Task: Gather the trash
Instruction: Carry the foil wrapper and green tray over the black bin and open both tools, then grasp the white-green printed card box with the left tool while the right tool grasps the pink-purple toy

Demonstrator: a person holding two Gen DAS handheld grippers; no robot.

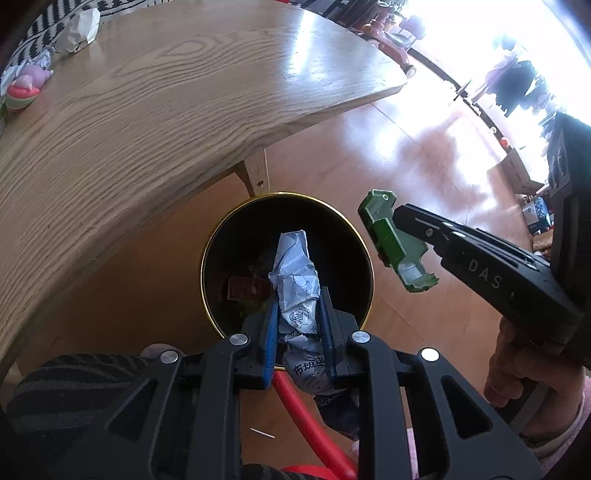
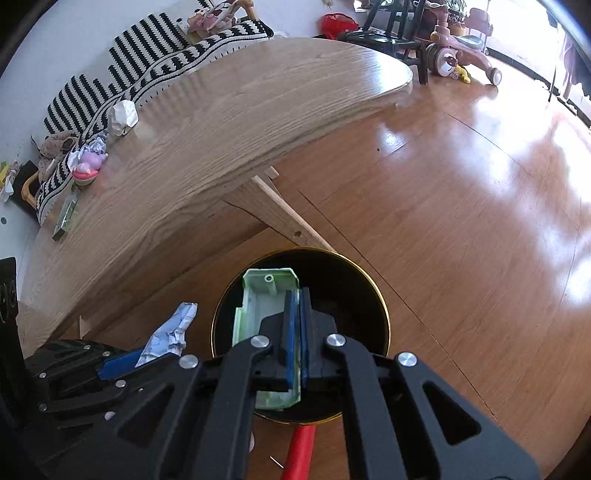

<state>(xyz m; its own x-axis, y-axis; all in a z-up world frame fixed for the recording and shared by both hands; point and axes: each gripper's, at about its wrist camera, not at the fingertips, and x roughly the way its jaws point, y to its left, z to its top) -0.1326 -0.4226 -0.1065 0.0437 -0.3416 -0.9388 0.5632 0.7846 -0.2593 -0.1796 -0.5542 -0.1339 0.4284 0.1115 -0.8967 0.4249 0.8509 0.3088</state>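
Observation:
A round black bin with a gold rim (image 1: 364, 251) (image 2: 384, 310) stands on the floor beside the wooden table; a brown packet (image 1: 245, 288) lies at its bottom. My left gripper (image 1: 299, 295) is shut on a crumpled pale blue wrapper (image 1: 295, 273) and holds it over the bin's mouth. The same wrapper (image 2: 171, 328) shows at the lower left of the right wrist view. My right gripper (image 2: 295, 295) is shut on the wall of a broken green plastic tray (image 2: 264, 295) above the bin. In the left wrist view that green piece (image 1: 391, 240) hangs just right of the rim.
The wooden table (image 1: 147, 110) (image 2: 221, 140) bears a crumpled white paper (image 1: 79, 31) (image 2: 123, 116), a pink toy (image 2: 88, 166) and a green packet (image 2: 66, 214). A red tube (image 1: 306, 413) lies below the grippers. A toy scooter (image 2: 461, 55) and chairs stand at the far end.

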